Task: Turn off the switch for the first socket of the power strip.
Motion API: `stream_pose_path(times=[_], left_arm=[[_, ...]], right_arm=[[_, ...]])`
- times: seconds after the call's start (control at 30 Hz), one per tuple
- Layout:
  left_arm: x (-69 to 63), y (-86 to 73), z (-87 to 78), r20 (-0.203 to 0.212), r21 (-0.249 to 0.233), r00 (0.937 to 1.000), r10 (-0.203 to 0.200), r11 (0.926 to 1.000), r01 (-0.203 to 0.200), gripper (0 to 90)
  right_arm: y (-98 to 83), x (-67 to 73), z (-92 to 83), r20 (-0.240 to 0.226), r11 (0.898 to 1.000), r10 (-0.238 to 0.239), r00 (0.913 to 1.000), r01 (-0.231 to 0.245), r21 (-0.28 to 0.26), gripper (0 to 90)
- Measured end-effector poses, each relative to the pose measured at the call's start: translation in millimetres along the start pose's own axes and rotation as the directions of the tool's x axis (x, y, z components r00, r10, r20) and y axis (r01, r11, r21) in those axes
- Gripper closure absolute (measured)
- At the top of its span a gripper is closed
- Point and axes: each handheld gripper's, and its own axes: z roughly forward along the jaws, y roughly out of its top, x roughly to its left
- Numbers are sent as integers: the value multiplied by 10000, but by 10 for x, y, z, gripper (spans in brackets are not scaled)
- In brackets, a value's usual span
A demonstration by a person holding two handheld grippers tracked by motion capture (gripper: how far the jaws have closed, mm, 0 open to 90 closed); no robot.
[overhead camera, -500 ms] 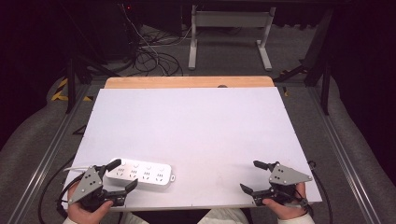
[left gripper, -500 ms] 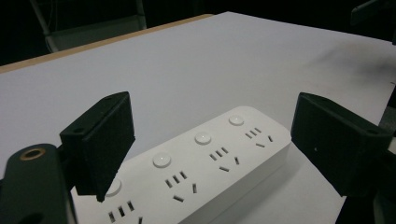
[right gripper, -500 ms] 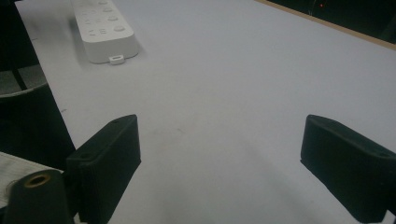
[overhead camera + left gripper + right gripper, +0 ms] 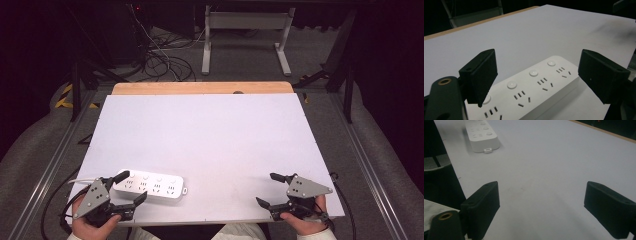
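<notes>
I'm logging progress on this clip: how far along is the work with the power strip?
Early. Done: the left gripper is open with its jaws either side of the power strip. In hand: nothing is gripped. Left: closing on the strip and handling it. The right gripper is open over bare table.

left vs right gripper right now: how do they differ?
The left gripper straddles the power strip's end, jaws open around it; the right gripper has bare table between its jaws. The left sits at the table's near-left corner, the right at its near-right. Both are open, hand-held and low over the table.
</notes>
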Motion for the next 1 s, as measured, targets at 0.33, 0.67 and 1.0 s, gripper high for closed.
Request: stream_pose_path(times=[0.33,0.67,1.0], left_arm=[[4,24,-10,28,56,9999,100,9999,-100,172],[25,101,-15,159,189,9995,-264,9995,261,193],[113,186,-28,45,423,9996,-288,9987,286,246]], right_arm=[[4,7,9,-23,10000,5,10000,-5,-16,132],[-2,12,27,-86,10000,21,10000,-21,27,134],[-5,12,42,-167,10000,19,9999,-18,39,134]])
